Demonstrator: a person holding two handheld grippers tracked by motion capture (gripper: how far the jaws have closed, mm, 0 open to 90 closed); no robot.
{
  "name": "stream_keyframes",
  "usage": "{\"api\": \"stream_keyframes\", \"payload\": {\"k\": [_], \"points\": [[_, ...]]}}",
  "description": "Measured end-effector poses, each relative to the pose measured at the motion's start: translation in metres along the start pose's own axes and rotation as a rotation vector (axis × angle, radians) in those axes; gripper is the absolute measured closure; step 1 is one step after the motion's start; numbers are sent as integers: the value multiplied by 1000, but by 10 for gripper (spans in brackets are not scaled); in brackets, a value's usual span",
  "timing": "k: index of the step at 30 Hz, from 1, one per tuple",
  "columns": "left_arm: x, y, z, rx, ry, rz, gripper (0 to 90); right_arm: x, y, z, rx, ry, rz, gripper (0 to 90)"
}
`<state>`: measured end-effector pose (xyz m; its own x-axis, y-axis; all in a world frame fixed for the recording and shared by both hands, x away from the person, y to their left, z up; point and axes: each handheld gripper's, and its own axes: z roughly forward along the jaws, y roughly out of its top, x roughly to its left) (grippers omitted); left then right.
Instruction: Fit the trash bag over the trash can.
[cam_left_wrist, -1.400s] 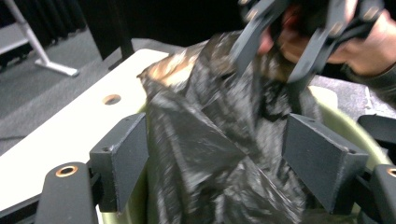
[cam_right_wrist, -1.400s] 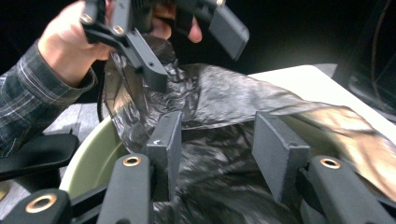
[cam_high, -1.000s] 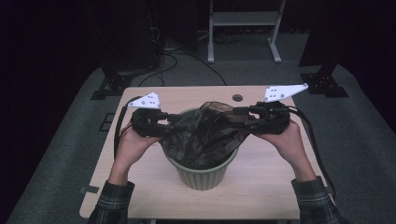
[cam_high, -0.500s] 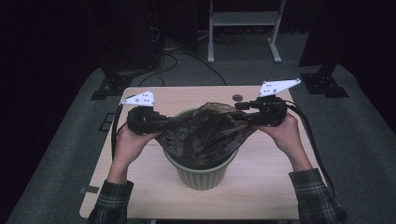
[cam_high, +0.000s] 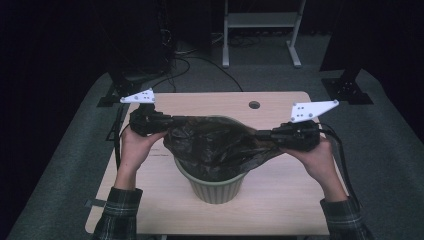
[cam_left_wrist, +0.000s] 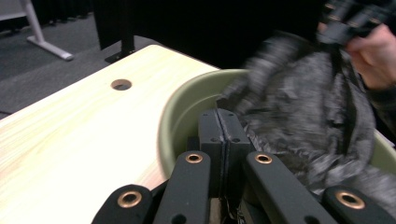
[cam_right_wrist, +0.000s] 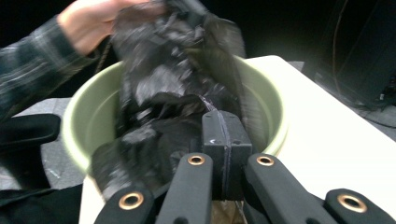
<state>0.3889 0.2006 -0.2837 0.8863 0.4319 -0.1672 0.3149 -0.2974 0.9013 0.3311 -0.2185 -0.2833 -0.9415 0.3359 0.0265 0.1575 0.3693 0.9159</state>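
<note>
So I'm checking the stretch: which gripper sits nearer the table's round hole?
The right gripper, shut on the black bag; the hole lies on its side of the bin.

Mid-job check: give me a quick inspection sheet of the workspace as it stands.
Surface: light wooden table with a round hole.
Job's things: black plastic bag stretched over a green bin.
Clutter: nothing seen.
Grippers: left gripper and right gripper, jaws closed, each pinching the bag's edge on opposite sides.
Cables: cable trails from the right gripper; more on the floor behind.
Surroundings: dark room, grey carpet, white stand.
</note>
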Motion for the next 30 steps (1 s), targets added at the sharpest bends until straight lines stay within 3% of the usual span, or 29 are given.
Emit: {"api": "stream_keyframes", "payload": {"k": [11,14,16,19,20,21,23,26,30], "points": [[26,-11,-11,-5,70,-70,900,18,-28,-19,2,78,14,899],[27,-17,-16,-19,66,-80,900,28,-38,-24,11,129,19,899],[27,-18,-16,-23,56,-75,900,30,-40,-24,20,133,19,897],[23,-18,-15,-19,51,-60,900,29,-37,-29,-19,112,17,755],[23,-18,-15,-21,46,-58,900,26,-28,-34,-65,92,21,721],[22,-17,-14,-20,48,-54,900,26,-28,-34,-65,92,21,721],[22,-17,-14,-22,47,-55,900,21,-13,-36,-100,37,8,652],[23,-18,-14,-23,46,-56,900,8,-4,-27,-89,-8,19,610],[22,-17,-15,-24,40,-50,900,-9,-3,-2,-42,-2,49,595]]}}
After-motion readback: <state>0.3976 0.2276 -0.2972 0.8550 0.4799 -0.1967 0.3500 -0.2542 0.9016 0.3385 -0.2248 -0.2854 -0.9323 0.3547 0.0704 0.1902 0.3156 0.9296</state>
